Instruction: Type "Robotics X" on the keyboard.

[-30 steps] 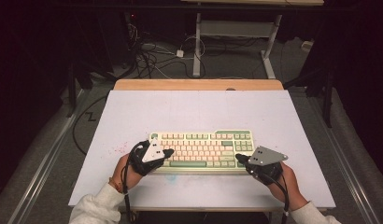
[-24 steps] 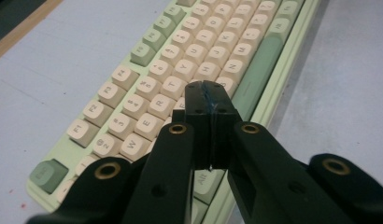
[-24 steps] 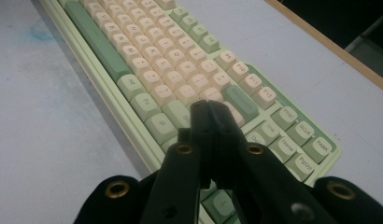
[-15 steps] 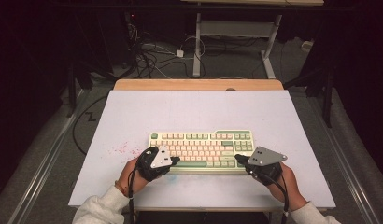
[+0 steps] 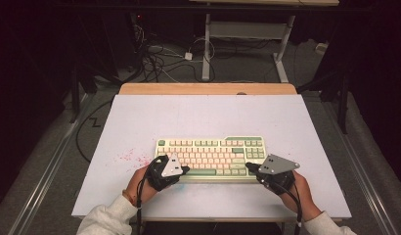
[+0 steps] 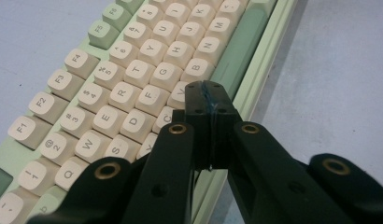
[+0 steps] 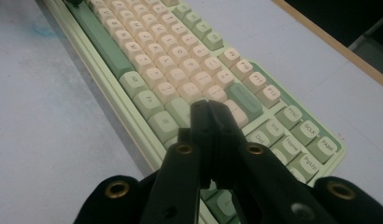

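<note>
A pale green keyboard [image 5: 211, 154] with cream and green keys lies across the middle of the white table [image 5: 208, 117]. My left gripper [image 5: 184, 170] is shut and empty at the keyboard's near left edge. In the left gripper view its tips [image 6: 209, 89] hover over the keyboard [image 6: 110, 84], above the bottom letter row by the V and B keys, beside the green space bar [image 6: 238, 51]. My right gripper [image 5: 249, 167] is also shut and empty, at the near right edge. Its tips [image 7: 207, 106] sit above the green keys right of the space bar on the keyboard [image 7: 180, 60].
Red specks [image 5: 127, 157] mark the table left of the keyboard. A wooden strip [image 5: 208, 89] runs along the table's far edge. Beyond it, cables [image 5: 159, 54] and a white desk frame [image 5: 207, 44] stand on the dark floor.
My left gripper has slid a little to the right along the keyboard's near edge. The right gripper and the keyboard have stayed still.
</note>
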The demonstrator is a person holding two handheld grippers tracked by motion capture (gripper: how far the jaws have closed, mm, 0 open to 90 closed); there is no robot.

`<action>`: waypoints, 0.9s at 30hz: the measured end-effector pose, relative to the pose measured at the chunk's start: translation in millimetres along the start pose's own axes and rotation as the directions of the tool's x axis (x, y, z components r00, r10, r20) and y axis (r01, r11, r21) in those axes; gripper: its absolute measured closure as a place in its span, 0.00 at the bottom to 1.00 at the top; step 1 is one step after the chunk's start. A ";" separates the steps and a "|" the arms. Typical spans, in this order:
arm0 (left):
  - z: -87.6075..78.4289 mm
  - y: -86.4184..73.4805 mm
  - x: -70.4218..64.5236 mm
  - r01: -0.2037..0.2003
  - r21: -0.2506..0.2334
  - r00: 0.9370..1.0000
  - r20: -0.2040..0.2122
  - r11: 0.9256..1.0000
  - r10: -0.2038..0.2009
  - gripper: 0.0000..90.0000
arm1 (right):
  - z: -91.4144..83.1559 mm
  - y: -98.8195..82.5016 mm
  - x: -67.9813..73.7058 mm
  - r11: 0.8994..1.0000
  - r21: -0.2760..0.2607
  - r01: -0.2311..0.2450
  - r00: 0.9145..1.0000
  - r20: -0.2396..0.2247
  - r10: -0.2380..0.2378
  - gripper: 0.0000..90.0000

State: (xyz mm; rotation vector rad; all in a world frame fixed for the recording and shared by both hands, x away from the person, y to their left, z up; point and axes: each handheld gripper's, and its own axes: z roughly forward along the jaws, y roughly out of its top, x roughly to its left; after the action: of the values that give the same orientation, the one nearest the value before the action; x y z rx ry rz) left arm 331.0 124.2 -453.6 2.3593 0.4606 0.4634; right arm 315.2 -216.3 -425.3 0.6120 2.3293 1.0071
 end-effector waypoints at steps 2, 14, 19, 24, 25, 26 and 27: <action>1.4 0.1 0.0 -0.004 0.006 1.000 0.000 1.000 0.004 0.97 | 0.3 -0.1 0.1 1.000 0.002 0.001 1.000 0.002 -0.001 1.00; 2.2 1.0 -2.1 -0.011 0.004 1.000 0.006 1.000 0.011 0.97 | 1.2 -0.1 1.1 1.000 0.011 0.010 1.000 -0.003 -0.010 1.00; -2.4 3.1 -2.1 -0.016 -0.010 1.000 -0.007 1.000 0.016 0.97 | -0.3 0.0 -0.6 1.000 0.006 0.007 1.000 0.002 -0.007 1.00; -6.1 3.9 -1.8 -0.013 -0.027 1.000 -0.010 1.000 0.012 0.97 | -0.3 -0.1 -0.9 1.000 0.006 0.006 1.000 0.002 -0.006 1.00; -6.9 4.4 -1.8 -0.014 -0.030 1.000 -0.014 0.999 0.013 0.97 | -0.4 -0.1 -0.9 1.000 0.006 0.006 1.000 0.003 -0.006 1.00; -7.7 4.7 -1.5 -0.015 -0.032 1.000 -0.015 0.999 0.014 0.97 | -0.4 -0.1 -1.0 1.000 0.005 0.006 1.000 0.003 -0.006 1.00; -8.1 4.9 -1.5 -0.013 -0.034 1.000 -0.014 0.999 0.013 0.97 | -0.6 0.0 -1.1 1.000 0.005 0.006 1.000 0.004 -0.006 1.00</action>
State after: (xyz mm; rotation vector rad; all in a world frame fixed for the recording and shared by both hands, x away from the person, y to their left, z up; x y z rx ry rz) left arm 327.1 124.5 -444.9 2.3291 0.4406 0.4903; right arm 315.6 -217.2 -424.6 0.6088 2.3292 0.9966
